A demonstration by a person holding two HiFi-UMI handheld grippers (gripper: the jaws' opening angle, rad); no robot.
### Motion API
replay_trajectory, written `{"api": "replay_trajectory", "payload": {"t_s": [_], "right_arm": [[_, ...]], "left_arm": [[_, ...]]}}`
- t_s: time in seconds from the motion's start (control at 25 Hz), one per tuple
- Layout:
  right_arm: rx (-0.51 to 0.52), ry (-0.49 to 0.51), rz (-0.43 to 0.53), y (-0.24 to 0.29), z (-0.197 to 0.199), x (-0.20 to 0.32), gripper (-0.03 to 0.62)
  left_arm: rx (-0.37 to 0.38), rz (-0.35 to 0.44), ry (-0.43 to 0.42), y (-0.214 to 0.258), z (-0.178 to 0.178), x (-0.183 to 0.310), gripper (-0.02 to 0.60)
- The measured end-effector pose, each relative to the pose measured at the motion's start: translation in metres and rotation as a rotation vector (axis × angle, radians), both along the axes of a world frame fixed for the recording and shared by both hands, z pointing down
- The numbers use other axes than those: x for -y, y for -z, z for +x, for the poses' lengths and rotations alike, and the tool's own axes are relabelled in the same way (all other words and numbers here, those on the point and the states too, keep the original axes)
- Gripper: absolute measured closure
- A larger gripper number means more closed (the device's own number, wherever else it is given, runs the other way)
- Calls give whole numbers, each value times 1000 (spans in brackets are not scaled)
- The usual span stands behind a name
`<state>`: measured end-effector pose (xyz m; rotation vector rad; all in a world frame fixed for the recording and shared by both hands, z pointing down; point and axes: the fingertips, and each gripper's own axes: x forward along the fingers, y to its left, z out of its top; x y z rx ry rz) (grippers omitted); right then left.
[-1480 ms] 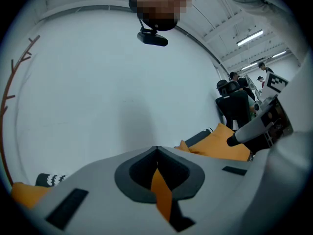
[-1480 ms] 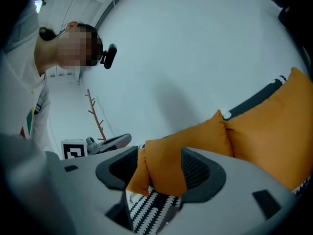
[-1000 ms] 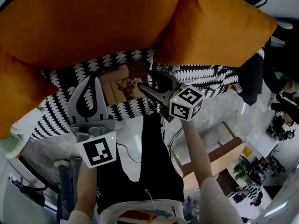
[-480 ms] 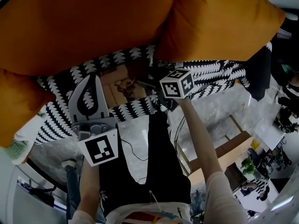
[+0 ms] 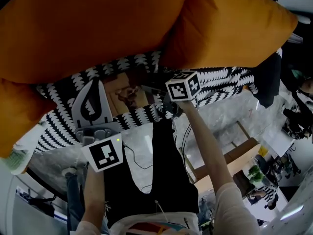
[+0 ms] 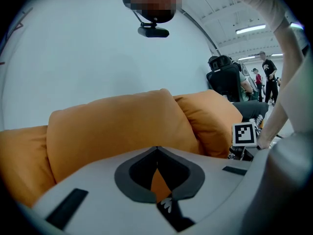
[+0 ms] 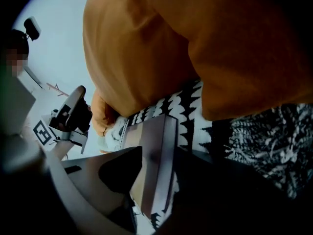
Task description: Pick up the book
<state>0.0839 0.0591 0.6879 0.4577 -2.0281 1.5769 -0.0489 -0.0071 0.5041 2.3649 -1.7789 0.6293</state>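
A brown book [image 5: 128, 89] lies flat on the black-and-white patterned sofa cover [image 5: 215, 80], below the orange cushions. My right gripper [image 5: 152, 90] is at the book's right edge. In the right gripper view the book [image 7: 156, 155] stands edge-on between the two jaws of that gripper [image 7: 160, 153]. The jaws are closing around it, and I see no firm press. My left gripper [image 5: 96, 83] hovers just left of the book with its tips together and nothing held. In its own view the tips of the left gripper [image 6: 156, 149] meet in front of a cushion.
Large orange cushions [image 5: 88, 23] lean over the back of the seat, with another [image 5: 230, 23] to the right. A wooden bench [image 5: 230, 163] stands on the floor at the lower right. The person's legs and a cable lie below the sofa edge. People stand far off [image 6: 266, 75].
The right gripper has dropped and rolled, going from in front of the sofa edge to the book's right side. The left gripper has sunk slightly.
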Motion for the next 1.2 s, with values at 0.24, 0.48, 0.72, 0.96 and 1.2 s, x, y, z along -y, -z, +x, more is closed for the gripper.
{"api": "replay_trajectory", "payload": {"t_s": [0.24, 0.48, 0.72, 0.96, 1.2], "right_arm": [[-43, 15, 98, 10, -15, -1, 445], [-40, 43, 152, 38, -21, 7, 465], [-72, 104, 192, 53, -29, 13, 477], [-126, 160, 347, 100, -30, 30, 504], [-152, 205, 401, 139, -28, 33, 530]], "left_arm": [[52, -36, -3, -10, -20, -5, 574], [69, -26, 50, 1, -43, -2, 574], [75, -16, 92, 12, -52, -2, 574], [69, 2, 102, 23, -50, -6, 574], [70, 40, 118, 43, -48, -8, 574]]}}
